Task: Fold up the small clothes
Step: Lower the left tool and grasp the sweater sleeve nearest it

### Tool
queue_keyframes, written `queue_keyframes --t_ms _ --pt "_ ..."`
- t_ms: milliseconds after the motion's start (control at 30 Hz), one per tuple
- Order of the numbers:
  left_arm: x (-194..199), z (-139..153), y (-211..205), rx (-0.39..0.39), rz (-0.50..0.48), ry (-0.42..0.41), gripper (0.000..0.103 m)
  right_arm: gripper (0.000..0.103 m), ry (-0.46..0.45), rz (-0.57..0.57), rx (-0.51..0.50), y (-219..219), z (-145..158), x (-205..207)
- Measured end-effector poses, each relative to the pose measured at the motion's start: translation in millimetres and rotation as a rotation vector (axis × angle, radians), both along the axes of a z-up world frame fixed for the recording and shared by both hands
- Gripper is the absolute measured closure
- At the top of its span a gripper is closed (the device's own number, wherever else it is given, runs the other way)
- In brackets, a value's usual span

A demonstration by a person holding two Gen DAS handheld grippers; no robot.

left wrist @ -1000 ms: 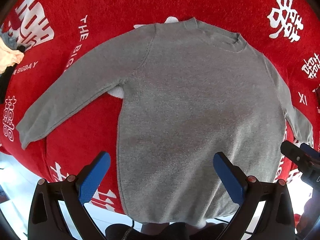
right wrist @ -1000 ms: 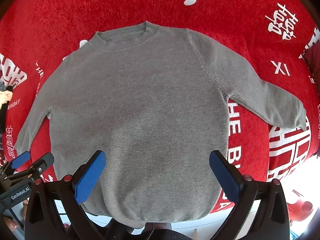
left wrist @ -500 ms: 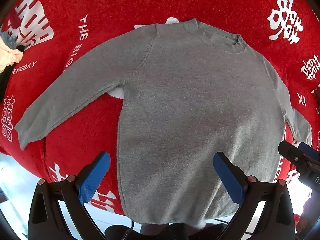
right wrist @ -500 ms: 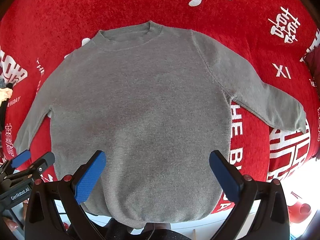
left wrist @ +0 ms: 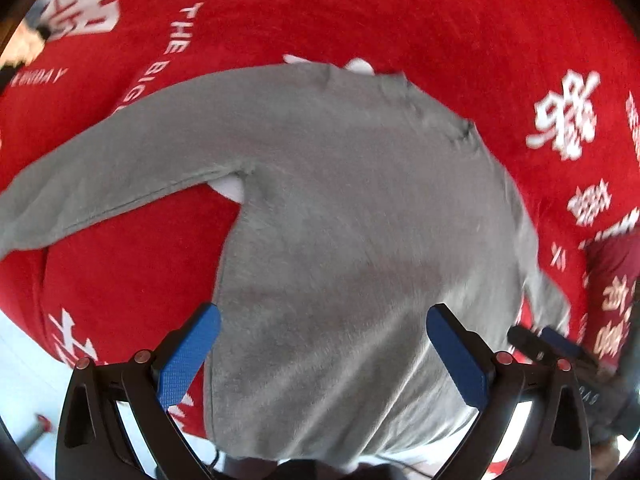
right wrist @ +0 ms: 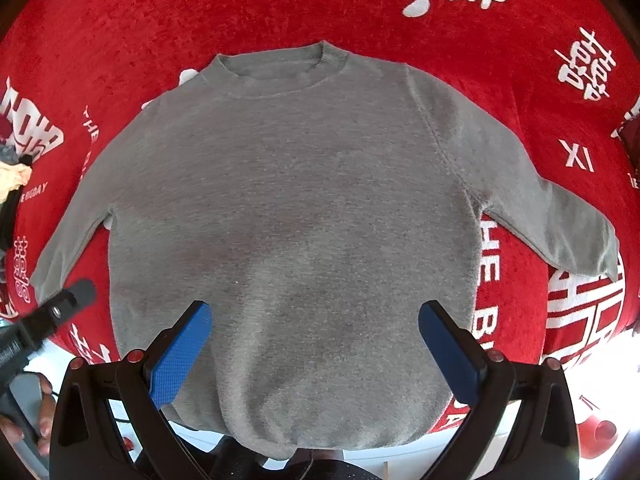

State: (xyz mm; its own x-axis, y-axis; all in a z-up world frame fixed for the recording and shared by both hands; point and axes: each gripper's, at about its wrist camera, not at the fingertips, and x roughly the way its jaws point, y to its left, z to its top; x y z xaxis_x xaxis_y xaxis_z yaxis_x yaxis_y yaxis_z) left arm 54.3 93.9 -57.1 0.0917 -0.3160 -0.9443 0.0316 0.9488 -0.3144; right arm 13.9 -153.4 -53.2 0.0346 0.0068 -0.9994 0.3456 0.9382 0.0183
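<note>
A small grey long-sleeved sweater lies flat on a red cloth, neck away from me, both sleeves spread out. It also shows in the left wrist view. My left gripper is open and empty above the sweater's lower left part. My right gripper is open and empty above the lower middle of the sweater near its hem. The left sleeve reaches far left. The right sleeve reaches right.
The red cloth with white lettering covers the table. A pile of other clothes lies at the far left edge. The table's front edge runs just below the sweater's hem. A red object sits on the floor at lower right.
My left gripper has moved forward and to the left over the sweater; its view is blurred. My right gripper has moved slightly closer. The sweater has not moved.
</note>
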Motion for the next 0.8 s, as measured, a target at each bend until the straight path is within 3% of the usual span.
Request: queue_keyframes --t_ms 133,233,367,533,700,800 --pt "9 -7 44 -0.077 0.121 -0.033 0.0 0.0 -0.012 0.023 0.027 7 -3 5" --pt "16 -16 90 -0.086 0.223 -0.071 0.0 0.0 -0.019 0.054 0.045 16 -7 9" --pt "18 -37 178 -0.127 0.46 -0.108 0.0 0.0 -0.024 0.104 0.072 32 -15 16" --pt "5 -77 259 -0.19 0.705 -0.098 0.0 0.0 -0.013 0.18 0.096 60 -34 26" --pt "-3 -110 288 -0.296 0.807 -0.098 0.0 0.0 0.013 0.244 0.106 85 -50 34" --pt "1 -115 288 -0.298 0.805 -0.142 0.0 0.0 0.021 0.277 0.112 99 -56 39"
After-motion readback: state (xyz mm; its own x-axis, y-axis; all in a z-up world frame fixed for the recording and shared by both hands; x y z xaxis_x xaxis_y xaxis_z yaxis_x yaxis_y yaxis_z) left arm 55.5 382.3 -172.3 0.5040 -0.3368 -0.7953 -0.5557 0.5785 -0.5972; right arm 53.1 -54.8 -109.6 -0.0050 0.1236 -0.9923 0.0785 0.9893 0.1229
